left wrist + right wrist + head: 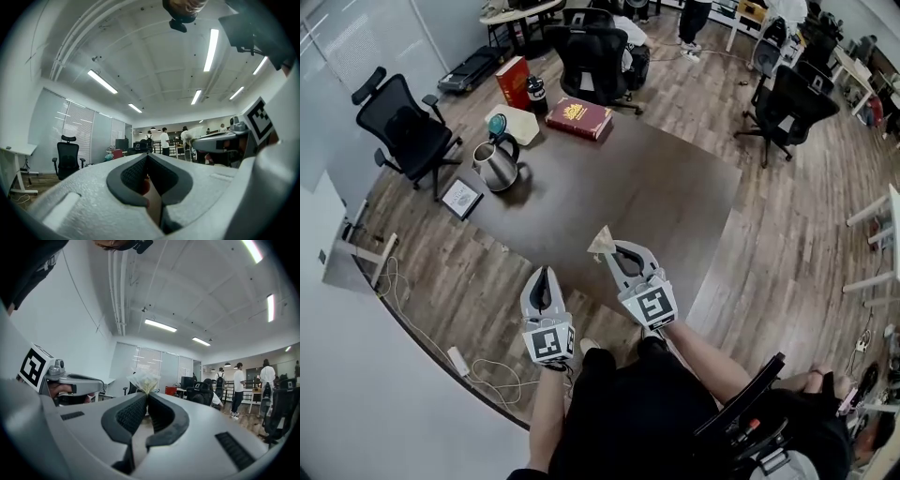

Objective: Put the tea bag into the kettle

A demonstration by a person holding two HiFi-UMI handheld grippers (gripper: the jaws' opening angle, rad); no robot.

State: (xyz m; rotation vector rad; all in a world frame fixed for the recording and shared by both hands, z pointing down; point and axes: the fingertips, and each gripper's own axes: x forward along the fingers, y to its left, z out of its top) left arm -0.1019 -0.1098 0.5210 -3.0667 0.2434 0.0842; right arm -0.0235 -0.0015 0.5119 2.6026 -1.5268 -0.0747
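Now: you hold both grippers level over the near edge of the surface, pointing away from you.
Right gripper: jaws clamped together on the tea bag. The right gripper view shows its pale, crumpled body standing out past the tips, pinched at its lower edge.
Left gripper: jaws together, with nothing between them in the left gripper view.
Tea bag: in the air at the right gripper's tips, above the surface and not touching it.
Kettle: upright near the far left corner of the surface, just beside a pale board.
Kettle mouth: too small to tell whether a lid is on.
Bearing: from the tea bag, the kettle lies ahead and to the left, well apart, with only bare surface between them.
Nearer hand: the left gripper is on the kettle's side. The right one carries the bag, so your path runs diagonally leftward.
Step (judged): carrying the bag, with nothing in the kettle yet.
Next move needs: bring the bag above the kettle's opening, then part the jaws only there.
Risk: the pinch looks shallow, so the light bag could slip or snag on the rim.
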